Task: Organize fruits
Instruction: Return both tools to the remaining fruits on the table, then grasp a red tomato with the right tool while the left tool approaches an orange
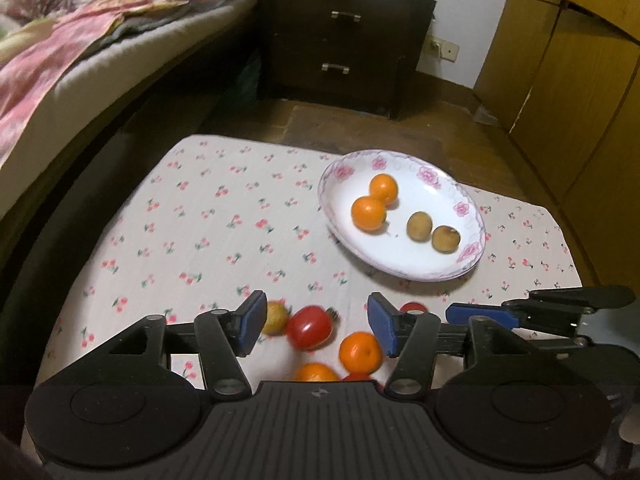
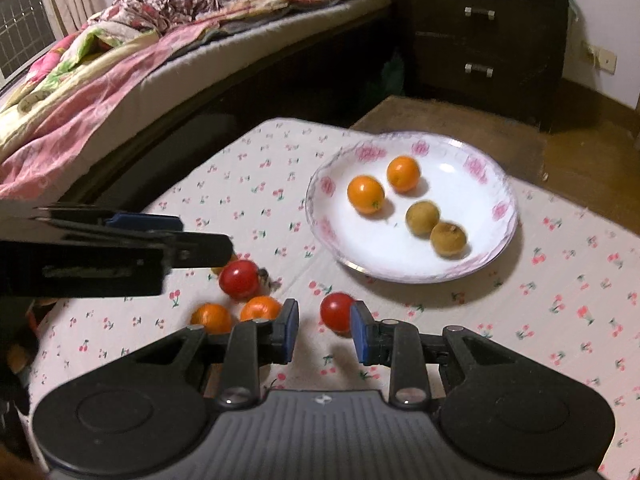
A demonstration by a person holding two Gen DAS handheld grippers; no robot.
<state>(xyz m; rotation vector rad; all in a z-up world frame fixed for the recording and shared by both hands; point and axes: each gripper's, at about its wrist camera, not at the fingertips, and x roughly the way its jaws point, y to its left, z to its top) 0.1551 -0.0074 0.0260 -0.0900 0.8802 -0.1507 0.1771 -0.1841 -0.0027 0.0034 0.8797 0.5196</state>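
A white plate with pink flowers (image 1: 468,204) (image 2: 472,156) holds two oranges (image 1: 368,213) (image 2: 365,194) and two brown-green fruits (image 1: 419,226) (image 2: 422,218). My left gripper (image 1: 316,326) is open above loose fruit on the cloth: a red fruit (image 1: 310,327), two oranges (image 1: 360,352) and a yellowish fruit (image 1: 276,317). My right gripper (image 2: 325,330) is open around a second red fruit (image 2: 336,312), its pads not touching it. The left gripper shows from the side in the right wrist view (image 2: 200,240). The other red fruit (image 2: 239,279) and two oranges (image 2: 260,309) lie to the left.
The table carries a white cherry-print cloth (image 1: 224,224). A bed with pink blankets (image 1: 60,52) runs along the left. A dark two-drawer nightstand (image 1: 340,36) stands behind the table and wooden cabinets (image 1: 568,72) stand at the right.
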